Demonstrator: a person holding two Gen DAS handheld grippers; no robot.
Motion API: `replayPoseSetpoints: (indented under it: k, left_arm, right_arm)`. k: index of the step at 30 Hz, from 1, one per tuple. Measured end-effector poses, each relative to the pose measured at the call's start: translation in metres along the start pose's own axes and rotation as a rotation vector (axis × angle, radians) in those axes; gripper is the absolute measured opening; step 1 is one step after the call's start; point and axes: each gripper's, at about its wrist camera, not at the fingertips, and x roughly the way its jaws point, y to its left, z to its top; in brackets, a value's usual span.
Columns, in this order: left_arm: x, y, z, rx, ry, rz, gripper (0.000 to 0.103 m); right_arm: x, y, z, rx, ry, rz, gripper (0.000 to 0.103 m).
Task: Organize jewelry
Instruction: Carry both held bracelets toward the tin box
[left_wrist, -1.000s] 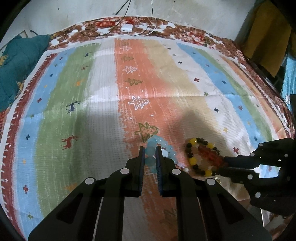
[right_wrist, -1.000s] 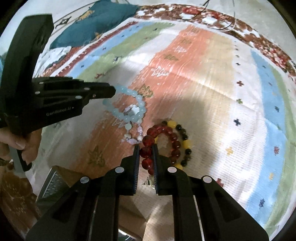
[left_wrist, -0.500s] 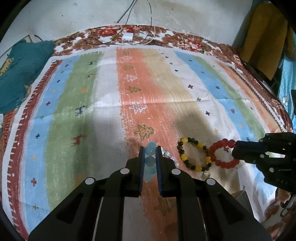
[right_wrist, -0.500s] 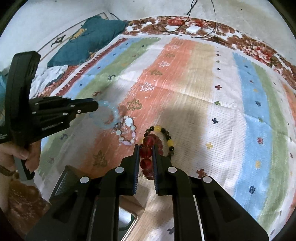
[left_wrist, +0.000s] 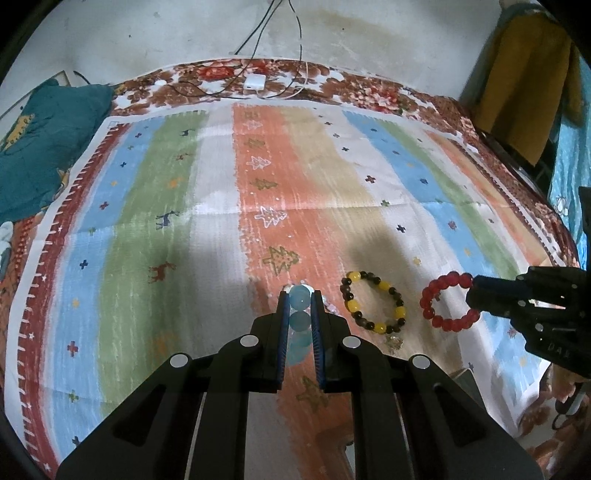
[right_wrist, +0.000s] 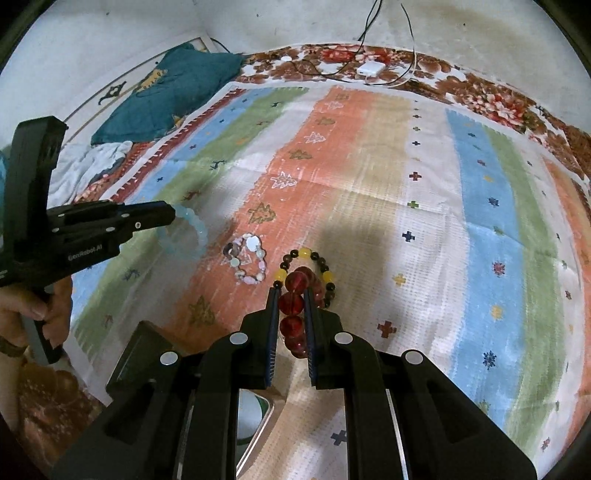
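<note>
My left gripper (left_wrist: 300, 295) is shut on a pale blue bead bracelet (left_wrist: 298, 321), lifted off the striped cloth (left_wrist: 177, 229). From the right wrist view the same bracelet (right_wrist: 197, 230) hangs from the left gripper (right_wrist: 171, 218). My right gripper (right_wrist: 291, 293) is shut on a red bead bracelet (right_wrist: 291, 304), also raised; in the left wrist view this red ring (left_wrist: 428, 297) dangles from the right gripper (left_wrist: 474, 291). A yellow-and-dark bead bracelet (left_wrist: 354, 277) lies on the cloth between them. A pastel mixed-bead bracelet (right_wrist: 253, 243) lies beside it, mostly hidden behind my left fingers in the left wrist view.
A dark open box (right_wrist: 140, 354) sits at the near edge below the right gripper. A teal cloth (left_wrist: 44, 147) lies far left, a white charger with cables (left_wrist: 255, 81) at the far edge, a yellow garment (left_wrist: 517, 92) hangs at right. A person's hand (right_wrist: 40, 310) holds the left gripper.
Both grippers have risen with their bracelets. The red bracelet came off the yellow-and-dark one and moved right; the blue one lifted away from the pastel bracelet.
</note>
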Motion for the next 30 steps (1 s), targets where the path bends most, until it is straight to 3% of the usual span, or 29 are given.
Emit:
replayPoseSetpoints:
  k: [10,30]
  left_arm:
    - [-0.018,-0.013,-0.008,0.011,-0.021,-0.03,0.011]
    - [-0.055,-0.041,-0.033,0.007,-0.062,-0.083,0.011]
  right_arm:
    - [-0.017,-0.003,-0.007,0.015,-0.036,-0.024,0.014]
    - [-0.062,0.014,-0.027,-0.02,-0.121,0.026,0.014]
